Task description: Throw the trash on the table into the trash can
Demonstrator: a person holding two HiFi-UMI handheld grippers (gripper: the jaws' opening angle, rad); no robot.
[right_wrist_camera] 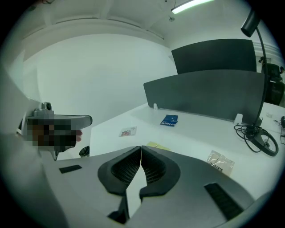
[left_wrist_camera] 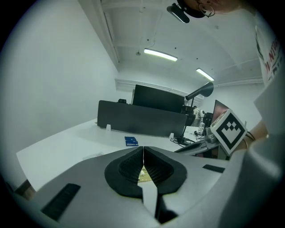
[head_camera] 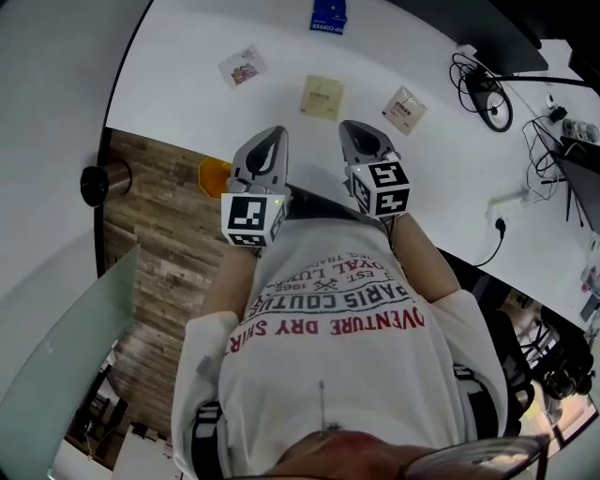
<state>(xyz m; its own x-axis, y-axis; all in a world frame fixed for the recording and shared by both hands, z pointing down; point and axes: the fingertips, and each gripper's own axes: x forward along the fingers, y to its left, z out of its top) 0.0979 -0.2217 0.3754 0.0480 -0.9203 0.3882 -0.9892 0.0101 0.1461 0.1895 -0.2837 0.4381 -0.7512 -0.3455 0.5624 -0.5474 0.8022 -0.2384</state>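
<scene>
Several packets lie on the white table [head_camera: 187, 56]: one with red print [head_camera: 243, 67] [right_wrist_camera: 128, 132], a yellowish one [head_camera: 322, 97] [right_wrist_camera: 158, 145], a beige one [head_camera: 404, 110] [right_wrist_camera: 220, 161] and a blue one [head_camera: 329, 16] [left_wrist_camera: 131, 141] [right_wrist_camera: 169, 120] at the back. My left gripper [head_camera: 274, 134] [left_wrist_camera: 143, 149] hovers at the table's near edge, jaws shut with nothing between them. The yellowish packet lies just ahead of it. Beside it on the right, my right gripper [head_camera: 352, 127] [right_wrist_camera: 141, 149] is shut on nothing and points between the yellowish and beige packets.
Black cables [head_camera: 487, 94] [right_wrist_camera: 260, 138] and a power strip [head_camera: 511, 202] lie on the table's right side. A dark divider panel [left_wrist_camera: 138, 119] [right_wrist_camera: 209, 95] stands at the back. An orange object [head_camera: 214, 176] shows below the table edge over the wooden floor [head_camera: 159, 244].
</scene>
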